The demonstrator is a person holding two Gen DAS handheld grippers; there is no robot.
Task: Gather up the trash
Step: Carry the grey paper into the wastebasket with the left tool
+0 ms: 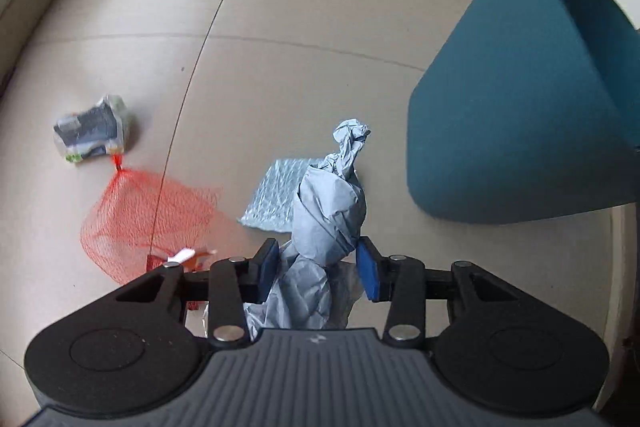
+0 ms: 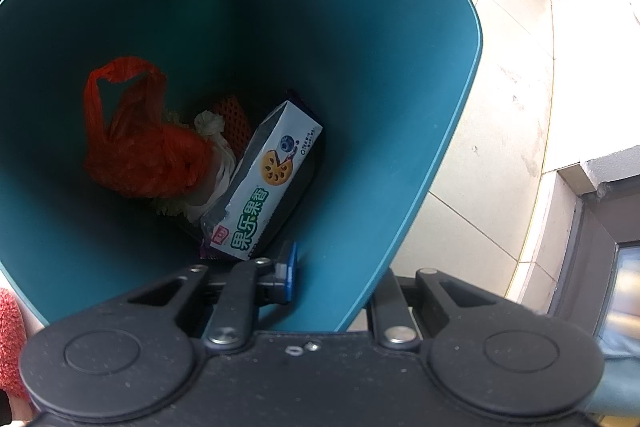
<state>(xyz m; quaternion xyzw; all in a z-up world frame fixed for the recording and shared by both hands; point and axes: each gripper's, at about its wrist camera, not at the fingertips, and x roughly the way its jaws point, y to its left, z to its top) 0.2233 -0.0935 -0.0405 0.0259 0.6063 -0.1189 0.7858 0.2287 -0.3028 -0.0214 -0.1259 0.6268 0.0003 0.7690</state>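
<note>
Pale floor tiles point(image 1: 320, 7) lay under everything. Closest, the left gripper point(image 1: 318, 269) pinched a twisted wad of grey paper point(image 1: 328, 215), lifted above a bubble-wrap sheet point(image 1: 276, 195); beyond lay red netting point(image 1: 152, 211) and a small packet point(image 1: 94, 135). The right gripper point(image 2: 332, 279) clamped the teal bin's rim point(image 2: 400, 227), over a biscuit box point(image 2: 264, 183) and red bag point(image 2: 140, 147) inside.

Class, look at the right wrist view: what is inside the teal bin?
Inside the teal bin: a red plastic bag, a biscuit box, crumpled white wrapping and an orange net piece. Anything beneath them is covered.
</note>
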